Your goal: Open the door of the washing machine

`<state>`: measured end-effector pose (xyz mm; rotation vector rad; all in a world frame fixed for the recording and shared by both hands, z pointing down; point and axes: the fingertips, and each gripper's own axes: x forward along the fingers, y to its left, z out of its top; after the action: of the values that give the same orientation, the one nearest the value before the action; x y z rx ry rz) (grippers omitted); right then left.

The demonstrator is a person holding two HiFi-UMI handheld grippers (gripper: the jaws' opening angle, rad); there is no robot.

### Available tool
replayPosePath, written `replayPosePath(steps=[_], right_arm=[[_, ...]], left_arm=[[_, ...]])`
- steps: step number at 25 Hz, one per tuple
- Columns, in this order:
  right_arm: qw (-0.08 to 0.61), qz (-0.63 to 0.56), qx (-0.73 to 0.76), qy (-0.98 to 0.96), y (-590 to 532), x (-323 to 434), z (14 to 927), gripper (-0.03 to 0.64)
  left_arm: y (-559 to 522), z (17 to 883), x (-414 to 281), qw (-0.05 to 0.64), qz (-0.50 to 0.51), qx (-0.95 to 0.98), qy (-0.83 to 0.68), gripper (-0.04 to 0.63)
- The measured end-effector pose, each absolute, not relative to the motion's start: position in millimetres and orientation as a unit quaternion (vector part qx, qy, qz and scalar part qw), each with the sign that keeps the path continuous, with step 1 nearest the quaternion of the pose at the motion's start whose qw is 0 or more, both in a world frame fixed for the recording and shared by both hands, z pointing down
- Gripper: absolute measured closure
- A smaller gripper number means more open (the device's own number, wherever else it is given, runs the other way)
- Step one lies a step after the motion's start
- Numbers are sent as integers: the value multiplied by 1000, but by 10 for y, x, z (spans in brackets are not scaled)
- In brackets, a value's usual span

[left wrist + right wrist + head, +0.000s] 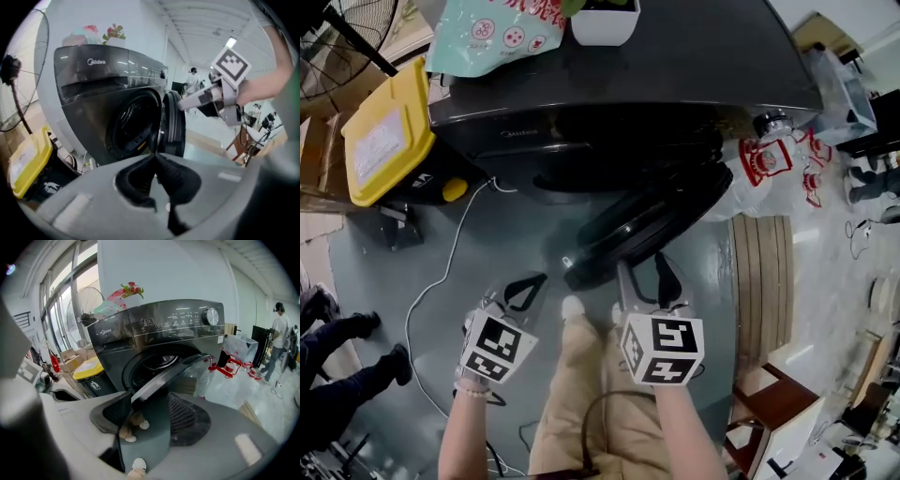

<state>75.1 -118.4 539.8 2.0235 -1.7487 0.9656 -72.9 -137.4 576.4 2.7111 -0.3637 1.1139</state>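
A yellow bin (389, 136) stands at far left beside the dark grey washing machine (675, 56), which carries a patterned pouch (492, 33) and a white planter (605, 26) on its top. A white cable (441, 272) trails over the grey floor (516, 234) toward the person's left gripper (534, 281), whose jaws are pressed together on nothing (the open drum (133, 126) shows beyond their tips in the left gripper view). The washing machine's round door (647, 220) hangs swung out from the front, clear of the drum opening, its free edge low in the head view, near the person's white shoe (572, 306). The right gripper (644, 277) sits just at that door with its jaws spread wide. In the right gripper view the door's rim runs between them, though whether either pad touches it cannot be told. Clear bags with red print (764, 164) lie against the machine's right side, and a slatted wooden board (759, 272) lies on the floor further right.
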Motion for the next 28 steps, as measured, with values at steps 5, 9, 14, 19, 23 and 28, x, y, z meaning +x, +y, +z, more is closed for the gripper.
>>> replayPosePath(steps=[5, 9, 14, 19, 23, 28], right_arm=[[149, 339, 705, -605, -1117, 775, 5411, 385], [148, 342, 704, -605, -1010, 808, 5413, 386], [155, 344, 702, -604, -796, 891, 5415, 387], [163, 353, 698, -602, -530, 995, 5426, 395], [172, 356, 698, -597, -290, 1111, 5425, 405], [190, 356, 700, -589, 1, 1274, 5426, 432]], left_arm=[[-1495, 5536, -621, 89, 353, 923, -126, 601], [-1514, 5451, -492, 82, 345, 927, -119, 601], [-1451, 5388, -323, 79, 340, 930, -112, 601], [-1340, 5337, -184, 79, 339, 932, -103, 601], [-1228, 5289, -36, 85, 331, 935, -93, 601], [-1094, 5244, 177, 84, 324, 939, -81, 601]])
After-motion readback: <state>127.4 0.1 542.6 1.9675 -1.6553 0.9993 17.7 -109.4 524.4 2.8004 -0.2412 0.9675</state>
